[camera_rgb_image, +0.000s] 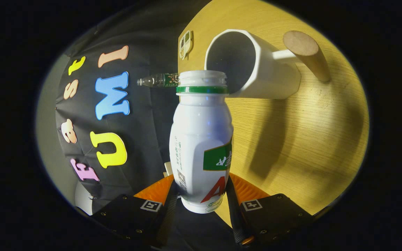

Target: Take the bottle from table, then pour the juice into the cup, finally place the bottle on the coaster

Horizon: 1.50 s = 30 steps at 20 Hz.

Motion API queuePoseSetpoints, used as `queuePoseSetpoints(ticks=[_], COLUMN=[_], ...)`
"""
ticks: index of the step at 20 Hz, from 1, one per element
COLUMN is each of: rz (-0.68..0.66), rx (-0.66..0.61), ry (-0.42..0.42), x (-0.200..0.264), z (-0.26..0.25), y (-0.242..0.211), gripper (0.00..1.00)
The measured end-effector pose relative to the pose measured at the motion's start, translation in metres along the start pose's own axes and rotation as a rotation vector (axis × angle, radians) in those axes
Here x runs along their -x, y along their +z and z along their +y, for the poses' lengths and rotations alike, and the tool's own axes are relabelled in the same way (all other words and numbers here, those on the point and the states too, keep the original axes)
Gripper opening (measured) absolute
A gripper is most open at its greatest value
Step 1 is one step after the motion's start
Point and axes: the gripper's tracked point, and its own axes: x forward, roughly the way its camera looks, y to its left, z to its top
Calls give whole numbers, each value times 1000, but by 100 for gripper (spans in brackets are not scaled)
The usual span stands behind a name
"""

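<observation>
Your gripper (201,198) has both fingers pinching the lower body of the white plastic bottle with a green neck ring and green label (201,139), which sits between them, uncapped and tipped sideways. Its open mouth is at the rim of the white mug with a round wooden handle (257,66) on the light wooden table (309,132). A small clear bottle (155,80) lies beyond, near a pale patterned coaster (186,43).

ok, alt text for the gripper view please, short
The gripper is shut on a white bottle with a green neck ring, cap off, its open mouth at the rim of a white cup with a wooden handle on a wooden table.
</observation>
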Motion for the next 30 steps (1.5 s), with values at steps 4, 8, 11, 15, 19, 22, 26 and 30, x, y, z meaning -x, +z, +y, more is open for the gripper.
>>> queuePoseSetpoints(ticks=[4, 8, 11, 15, 19, 22, 26, 30], rz=[8, 27, 34, 44, 58, 59, 60, 63], rx=[-23, -51, -69, -86, -105, -122, -140, -154], ry=[0, 5, 4, -4, 0, 5, 9, 15], x=[1, 2, 3, 5, 4, 4, 5, 5], z=[1, 5, 8, 8, 10, 11, 14, 16], y=[0, -3, -6, -6, -8, -6, -5, -5], gripper=[69, 69, 69, 69, 69, 69, 69, 69])
